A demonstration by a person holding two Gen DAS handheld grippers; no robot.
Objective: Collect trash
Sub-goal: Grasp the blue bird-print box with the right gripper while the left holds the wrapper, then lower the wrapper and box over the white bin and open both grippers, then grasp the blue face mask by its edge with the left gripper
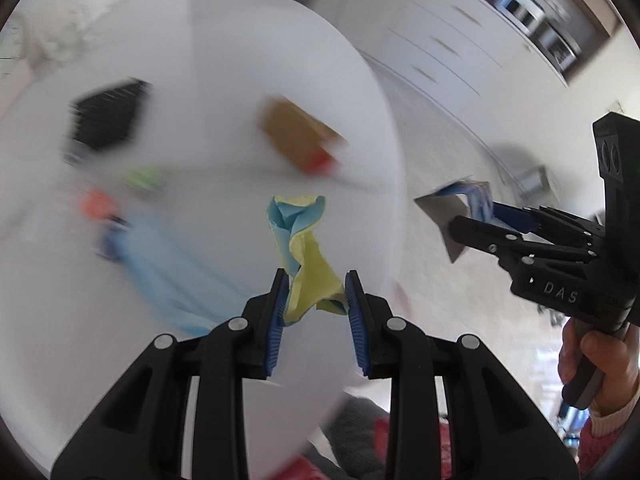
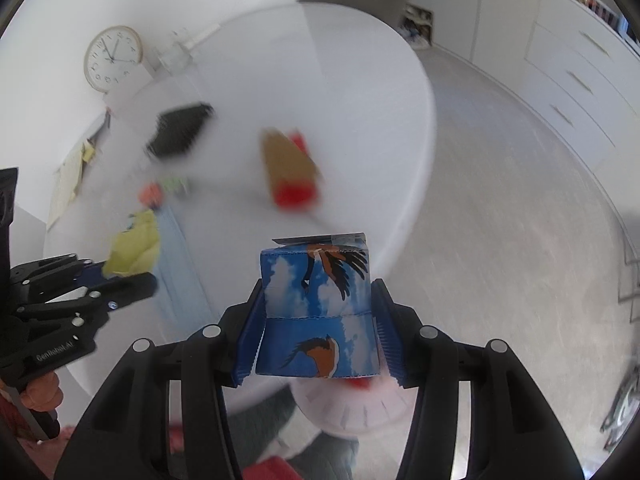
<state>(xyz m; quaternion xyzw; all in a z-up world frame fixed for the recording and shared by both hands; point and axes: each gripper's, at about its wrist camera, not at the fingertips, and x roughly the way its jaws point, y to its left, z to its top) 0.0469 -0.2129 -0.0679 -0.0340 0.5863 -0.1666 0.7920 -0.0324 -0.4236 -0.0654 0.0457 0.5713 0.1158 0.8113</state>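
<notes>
Above the table (image 1: 192, 40), both grippers carry trash: the left gripper (image 1: 314, 294) has its jaws clamped on one crumpled paper (image 1: 304, 248), the right gripper (image 2: 318, 316) on one blue carton (image 2: 318, 312). Left on the table, blurred: one brown box (image 2: 286, 164), one black item (image 2: 178, 130), a few small scraps.
</notes>
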